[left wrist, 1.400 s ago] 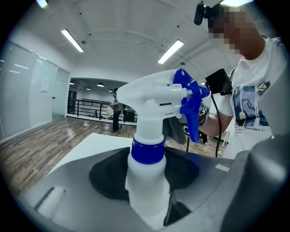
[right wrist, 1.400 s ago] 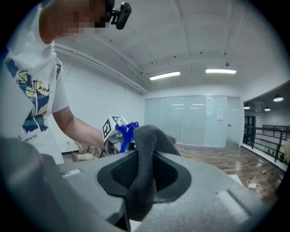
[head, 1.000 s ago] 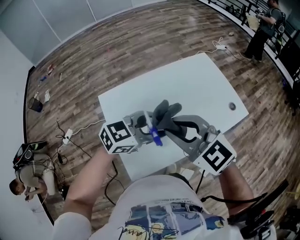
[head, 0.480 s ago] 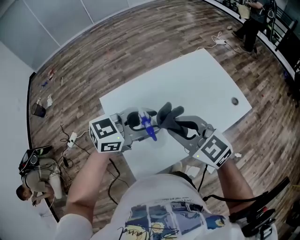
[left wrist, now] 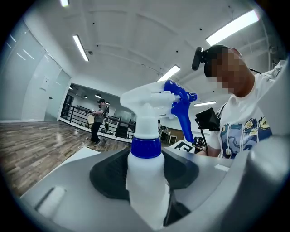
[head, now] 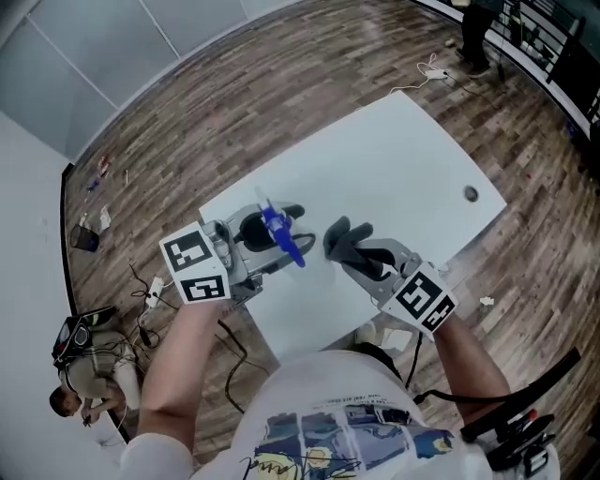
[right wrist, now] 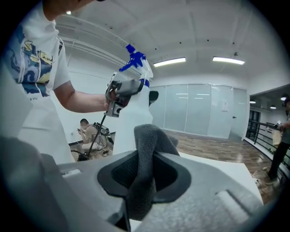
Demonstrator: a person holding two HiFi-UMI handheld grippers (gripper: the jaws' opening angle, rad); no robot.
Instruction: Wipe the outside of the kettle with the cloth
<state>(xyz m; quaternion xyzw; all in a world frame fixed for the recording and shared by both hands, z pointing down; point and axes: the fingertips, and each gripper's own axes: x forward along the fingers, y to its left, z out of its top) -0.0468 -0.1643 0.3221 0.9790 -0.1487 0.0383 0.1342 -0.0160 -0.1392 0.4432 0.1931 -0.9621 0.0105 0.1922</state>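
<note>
No kettle shows in any view. A white spray bottle (head: 265,228) with a blue trigger head (left wrist: 180,102) stands upright between the jaws of my left gripper (head: 267,242), which is shut on its body (left wrist: 146,181). My right gripper (head: 349,249) is shut on a dark grey cloth (head: 339,236); the cloth sticks up out of the jaws (right wrist: 147,154). Both grippers hang over the near part of the white table (head: 394,159), facing each other with a gap between them. The right gripper view shows the bottle (right wrist: 135,106) in the left gripper a short way ahead of the cloth.
A small round hole (head: 470,194) sits near the table's right edge. On the wooden floor lie a power strip (head: 155,281) and cables to the left. A person (head: 80,394) crouches at lower left; another stands by the railing (head: 473,23) at top right.
The left gripper has lifted the spray bottle and drawn it leftward. The right gripper with the cloth has sunk and rolled a little. The gap between them has widened.
</note>
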